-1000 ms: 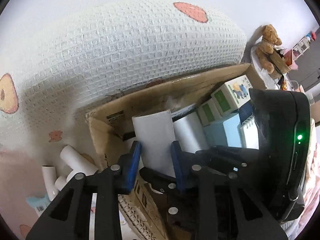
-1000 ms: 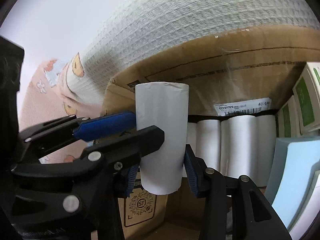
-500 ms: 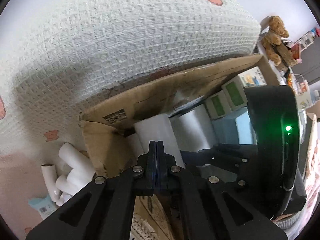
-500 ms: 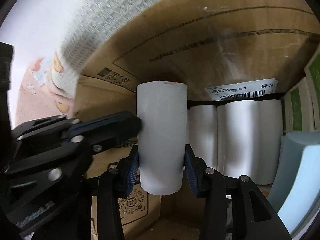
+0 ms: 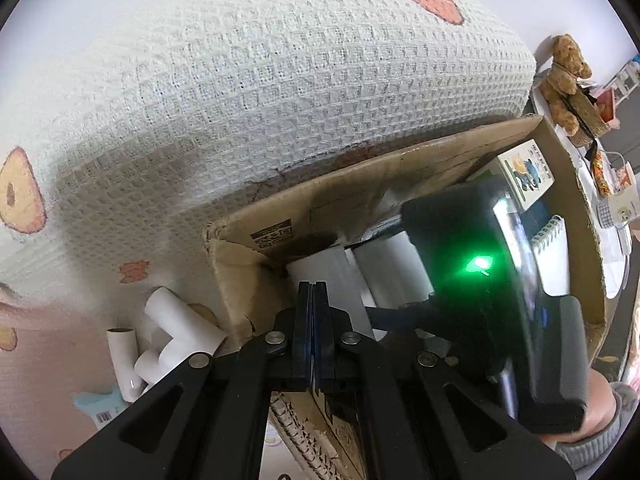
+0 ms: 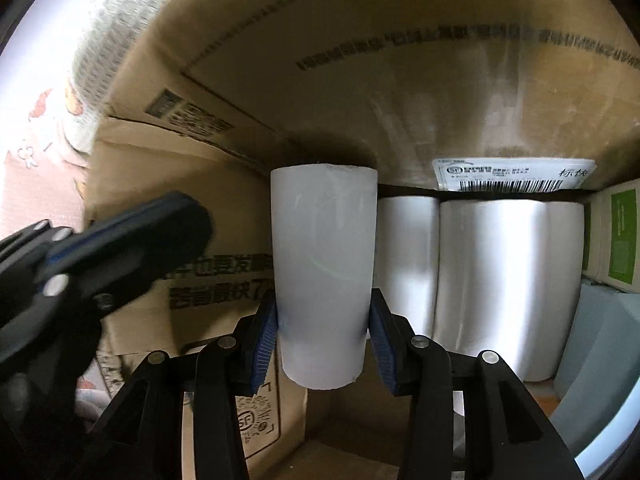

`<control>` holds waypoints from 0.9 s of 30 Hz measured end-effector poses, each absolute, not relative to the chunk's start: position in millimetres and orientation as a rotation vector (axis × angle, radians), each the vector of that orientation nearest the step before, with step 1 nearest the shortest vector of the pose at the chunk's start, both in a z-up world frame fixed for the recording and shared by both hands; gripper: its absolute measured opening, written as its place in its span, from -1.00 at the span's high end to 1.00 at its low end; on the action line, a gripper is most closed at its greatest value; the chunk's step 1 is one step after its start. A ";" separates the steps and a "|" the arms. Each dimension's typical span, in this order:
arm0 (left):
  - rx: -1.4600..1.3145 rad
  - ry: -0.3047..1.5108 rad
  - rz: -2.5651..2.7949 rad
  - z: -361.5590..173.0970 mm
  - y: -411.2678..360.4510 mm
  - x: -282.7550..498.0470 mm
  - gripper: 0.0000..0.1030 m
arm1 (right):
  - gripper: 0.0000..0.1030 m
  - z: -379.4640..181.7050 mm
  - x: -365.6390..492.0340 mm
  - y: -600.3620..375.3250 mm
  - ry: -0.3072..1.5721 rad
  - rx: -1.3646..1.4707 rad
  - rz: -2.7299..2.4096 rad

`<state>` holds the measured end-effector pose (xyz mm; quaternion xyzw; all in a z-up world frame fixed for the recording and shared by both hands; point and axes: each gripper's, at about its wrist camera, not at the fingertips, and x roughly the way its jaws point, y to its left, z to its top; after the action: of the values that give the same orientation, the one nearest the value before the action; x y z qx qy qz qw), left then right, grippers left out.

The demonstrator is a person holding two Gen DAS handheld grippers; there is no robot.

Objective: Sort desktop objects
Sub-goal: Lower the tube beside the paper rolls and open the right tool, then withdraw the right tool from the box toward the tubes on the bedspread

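- The right gripper [image 6: 323,342] has its jaws pinching a white paper roll [image 6: 323,268] near the roll's lower end, one blue pad on each side.
- The roll stands upright inside the cardboard box [image 6: 360,60], close to the box's left wall and just beside a row of other white rolls [image 6: 492,280] that stand against the back wall.
- A shipping label [image 6: 516,178] sits on the back wall above that row, and a green-and-white carton [image 6: 616,240] stands at the right end of it.
- The left gripper [image 5: 314,336] has its jaws pressed together with nothing between them; it hangs over the near-left corner of the box.
- Outside the box, to its left, several loose white tubes [image 5: 168,340] lie in a heap on the patterned surface.
- A white waffle-weave blanket [image 5: 280,92] bulges behind the box.
- A spiral notebook [image 5: 554,256] lies in the right part of the box.
- A teddy bear [image 5: 566,80] sits far off to the right.
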<state>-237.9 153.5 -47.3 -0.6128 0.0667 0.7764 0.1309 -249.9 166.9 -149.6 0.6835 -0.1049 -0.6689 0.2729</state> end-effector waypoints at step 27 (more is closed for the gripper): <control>-1.594 0.067 2.312 -18.2 144.6 -184.6 1.00 | 0.16 -66.8 -179.8 183.2 -0.188 1.635 -2.128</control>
<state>-184.6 144.6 -18.2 -0.5597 0.0235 0.8117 0.1654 -179.8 183.2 -66.8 0.5924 -0.0683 -0.7709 0.2239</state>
